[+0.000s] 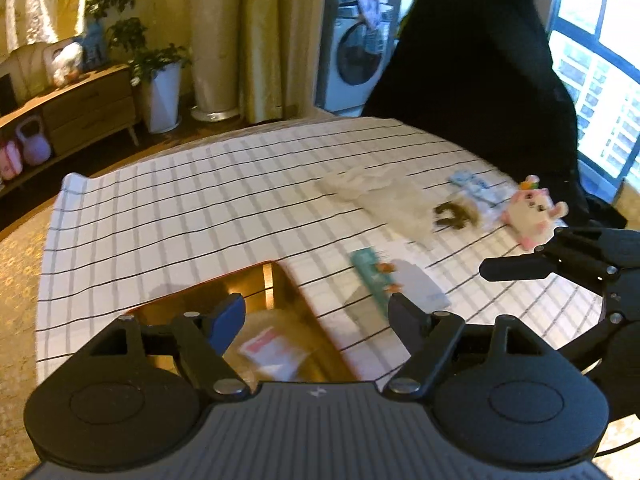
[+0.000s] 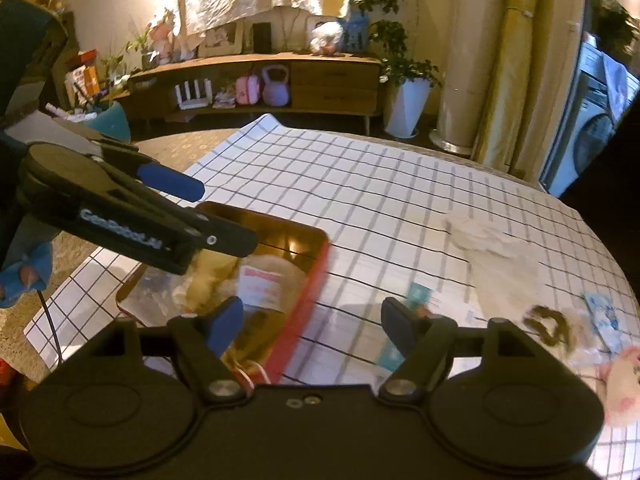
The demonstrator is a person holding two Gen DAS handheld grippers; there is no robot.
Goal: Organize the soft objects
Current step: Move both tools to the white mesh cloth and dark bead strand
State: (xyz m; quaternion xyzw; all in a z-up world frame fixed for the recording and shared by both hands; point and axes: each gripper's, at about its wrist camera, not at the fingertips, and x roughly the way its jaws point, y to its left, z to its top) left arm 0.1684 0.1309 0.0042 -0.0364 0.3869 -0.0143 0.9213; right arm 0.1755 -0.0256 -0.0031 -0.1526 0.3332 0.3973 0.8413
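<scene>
Over the gold tray (image 1: 296,292) at the near edge of the checked counter (image 1: 180,216), our left claw (image 1: 316,312) hangs wide and empty, a packet already lying inside. Our right claw (image 2: 312,316) is wide and empty too. Soft things wait farther right: a green packet (image 1: 370,276), a pale cloth (image 1: 384,196), a plush toy (image 1: 528,210). We judge the packet comes next; we should straddle it squarely, close gently, and lift clear of the tray's rim.

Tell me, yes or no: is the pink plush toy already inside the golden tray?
No, the pink plush toy lies on the checked cloth, far from the golden tray.
</scene>
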